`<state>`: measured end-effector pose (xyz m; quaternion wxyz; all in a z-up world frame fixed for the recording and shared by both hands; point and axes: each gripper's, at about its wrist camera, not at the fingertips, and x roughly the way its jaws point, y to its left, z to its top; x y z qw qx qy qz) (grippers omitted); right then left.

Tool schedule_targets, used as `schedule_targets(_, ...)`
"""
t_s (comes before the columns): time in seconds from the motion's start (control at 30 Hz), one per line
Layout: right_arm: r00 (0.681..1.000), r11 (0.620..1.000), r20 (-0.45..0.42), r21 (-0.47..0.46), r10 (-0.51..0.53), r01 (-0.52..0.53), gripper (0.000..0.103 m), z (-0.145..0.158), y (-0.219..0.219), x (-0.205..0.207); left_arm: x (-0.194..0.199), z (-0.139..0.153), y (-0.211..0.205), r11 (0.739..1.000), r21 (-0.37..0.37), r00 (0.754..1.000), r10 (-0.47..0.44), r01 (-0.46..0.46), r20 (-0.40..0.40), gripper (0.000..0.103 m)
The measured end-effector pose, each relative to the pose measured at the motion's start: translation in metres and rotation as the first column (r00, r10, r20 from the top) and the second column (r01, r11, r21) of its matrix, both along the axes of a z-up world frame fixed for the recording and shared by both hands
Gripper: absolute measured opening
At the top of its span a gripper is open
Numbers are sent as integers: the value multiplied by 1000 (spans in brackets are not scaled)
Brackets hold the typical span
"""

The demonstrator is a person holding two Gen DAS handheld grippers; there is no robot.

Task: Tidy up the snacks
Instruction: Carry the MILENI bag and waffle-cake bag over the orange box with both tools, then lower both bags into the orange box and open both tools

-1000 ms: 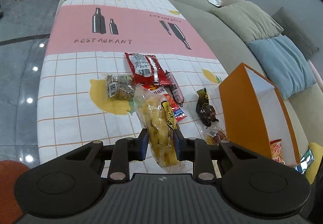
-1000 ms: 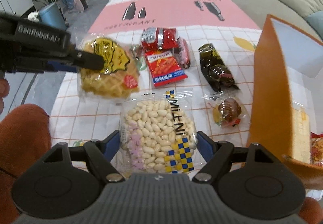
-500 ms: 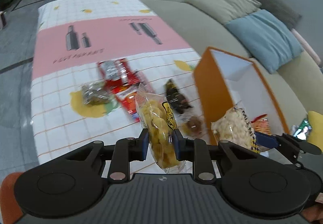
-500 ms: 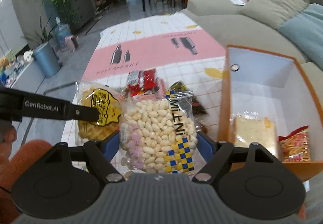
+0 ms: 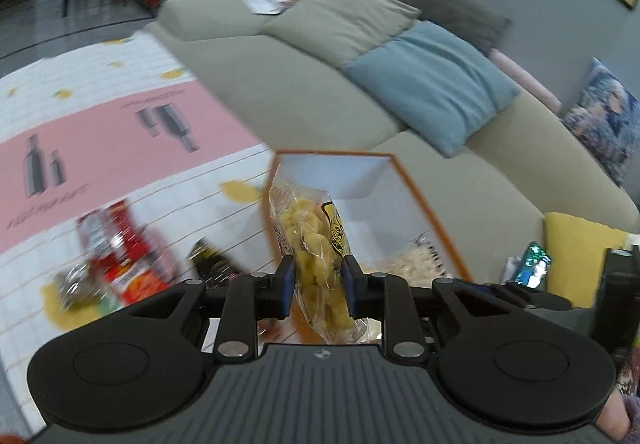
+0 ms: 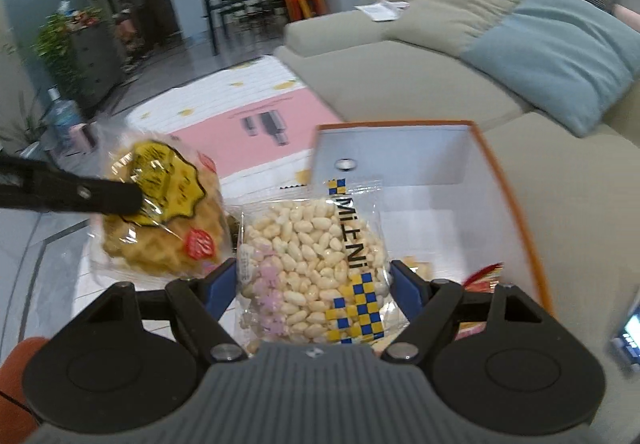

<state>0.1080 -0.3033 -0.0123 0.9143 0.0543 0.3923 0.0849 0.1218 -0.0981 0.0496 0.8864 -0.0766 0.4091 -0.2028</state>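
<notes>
1. Left gripper pinches a clear waffle bag edge-on between its blue pads; the bag stands upright, top end leaning toward the box, bottom end hanging below the fingers
2. In the right wrist view the same waffle bag shows flat-on, yellow label facing the camera, one black finger of the left gripper across it; it hangs just left of the box, off the table
3. Right gripper clamps a puffed-rice pack by its two sides, fingers spread wide around it; pack faces the camera, blue-yellow checker strip on its right side
4. Orange box with white inside sits open-topped at the table edge next to the sofa; the rice pack is held in front of its near wall, over the opening as far as can be told
5. Inside the box: a red-edged packet low at the right, partly hidden by the right gripper
6. Left wrist view shows the box directly behind the waffle bag, and the rice pack low inside its outline
7. On the tablecloth, left of the box: red packets, a dark packet, a small greenish one; all blurred
8. Blue cushion and beige cushion on the sofa behind
</notes>
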Motion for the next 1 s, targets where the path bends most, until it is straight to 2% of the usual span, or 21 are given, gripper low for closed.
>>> schedule_targets(0.17,997,999,-63,-13,-53,52,77,-17,-29,29,28,-4,-36,998,15,998,-61,61,12,27)
schedule_targets(0.43,984,996,-164,-60,-68,59,77,-52,-48,75,83,-41,-75,990,92,993,-106,110,-46,27)
schedule_targets(0.63,972,991,-226,-133,-65,36,78,-78,-52,104,113,-72,-96,975,169,986,-124,142,-112,27)
schedule_targets(0.83,969,960,-244,-277,-29,-41,77,-90,-38,126,134,-100,-104,966,221,979,-95,134,-181,27)
schedule_targets(1.0,973,966,-232,-251,5,-65,77,-92,-38,136,140,-106,-103,960,236,970,-96,149,-221,29)
